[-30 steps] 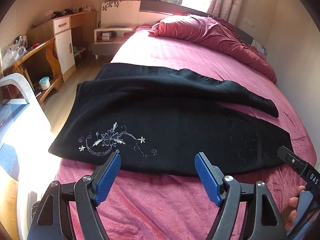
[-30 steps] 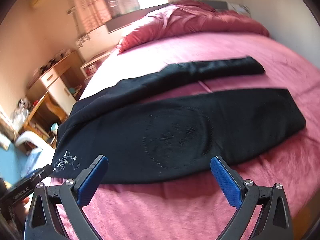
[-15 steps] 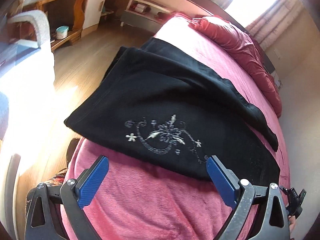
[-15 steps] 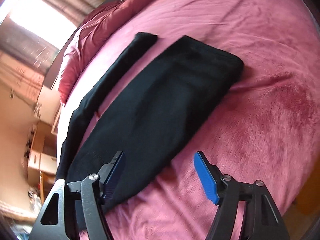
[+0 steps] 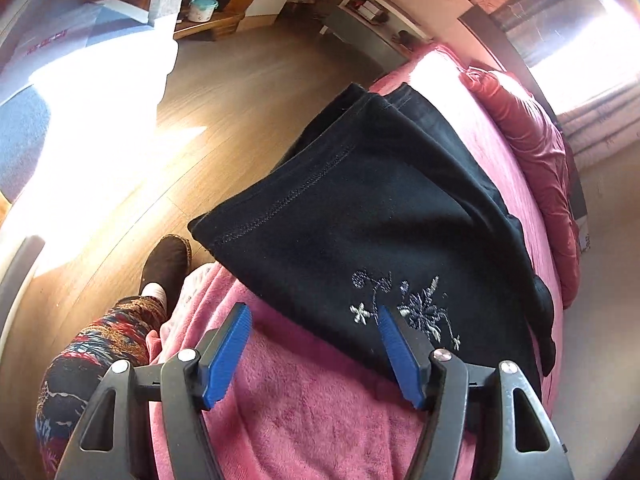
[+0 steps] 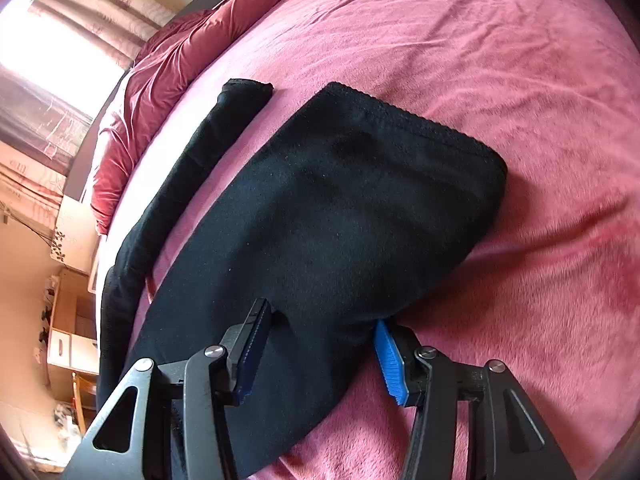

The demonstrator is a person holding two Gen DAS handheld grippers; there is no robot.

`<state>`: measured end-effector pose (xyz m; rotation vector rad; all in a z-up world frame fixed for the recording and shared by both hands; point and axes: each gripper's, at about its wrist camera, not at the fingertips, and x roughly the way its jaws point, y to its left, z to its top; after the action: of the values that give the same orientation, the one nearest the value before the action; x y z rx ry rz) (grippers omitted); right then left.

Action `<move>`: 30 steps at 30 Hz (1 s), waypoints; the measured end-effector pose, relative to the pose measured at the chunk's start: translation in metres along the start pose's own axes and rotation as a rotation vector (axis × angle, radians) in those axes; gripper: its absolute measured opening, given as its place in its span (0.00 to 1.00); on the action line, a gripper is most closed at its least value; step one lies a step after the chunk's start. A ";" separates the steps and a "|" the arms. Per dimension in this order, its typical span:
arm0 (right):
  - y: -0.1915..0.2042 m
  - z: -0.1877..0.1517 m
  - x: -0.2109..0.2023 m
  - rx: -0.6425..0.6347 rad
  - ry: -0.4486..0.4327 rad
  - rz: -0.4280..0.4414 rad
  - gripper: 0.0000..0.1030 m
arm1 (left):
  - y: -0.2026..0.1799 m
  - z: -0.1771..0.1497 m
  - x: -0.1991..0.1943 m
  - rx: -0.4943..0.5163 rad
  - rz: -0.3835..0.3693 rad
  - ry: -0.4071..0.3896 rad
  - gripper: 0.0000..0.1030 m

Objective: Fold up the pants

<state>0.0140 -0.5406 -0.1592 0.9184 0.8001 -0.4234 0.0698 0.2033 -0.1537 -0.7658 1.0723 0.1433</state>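
Observation:
Black pants lie spread on the pink bed, with the waistband at the bed's left edge and a silver flower embroidery near my left gripper. That gripper is open, its right finger over the pants' near edge. In the right wrist view the near leg ends in a cuff; the far leg lies beyond it. My right gripper is open and straddles the near leg's edge, cloth between the fingers.
A red duvet is heaped at the head of the bed. The wooden floor lies left of the bed, with the person's leg and shoe. A bedside shelf and a desk stand by the wall.
Both grippers have moved in closer to the pants. The left has gone toward the waistband corner; the right has reached the near leg's edge and narrowed around it.

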 end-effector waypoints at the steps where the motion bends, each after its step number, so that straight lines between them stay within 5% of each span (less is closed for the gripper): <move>1: 0.001 0.003 0.001 -0.010 0.001 -0.010 0.43 | 0.002 0.005 0.005 -0.020 0.000 0.006 0.65; 6: 0.003 0.010 0.000 -0.039 0.012 -0.048 0.19 | 0.007 0.017 0.019 -0.081 0.021 -0.012 0.41; 8: 0.008 0.012 -0.003 -0.060 0.012 -0.056 0.15 | 0.003 0.023 0.017 -0.059 0.036 -0.040 0.12; 9: 0.012 0.012 -0.005 -0.074 0.009 -0.063 0.15 | 0.001 0.025 0.015 -0.042 0.041 -0.050 0.09; 21: 0.026 0.015 -0.060 -0.182 -0.080 -0.076 0.14 | -0.016 0.016 -0.055 0.080 -0.030 -0.144 0.06; 30: -0.037 0.001 -0.082 -0.159 -0.032 -0.198 0.13 | 0.005 -0.032 -0.071 0.158 0.034 -0.032 0.06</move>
<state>-0.0620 -0.5619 -0.1158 0.6861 0.8854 -0.5380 0.0086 0.2053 -0.1049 -0.6011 1.0534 0.0984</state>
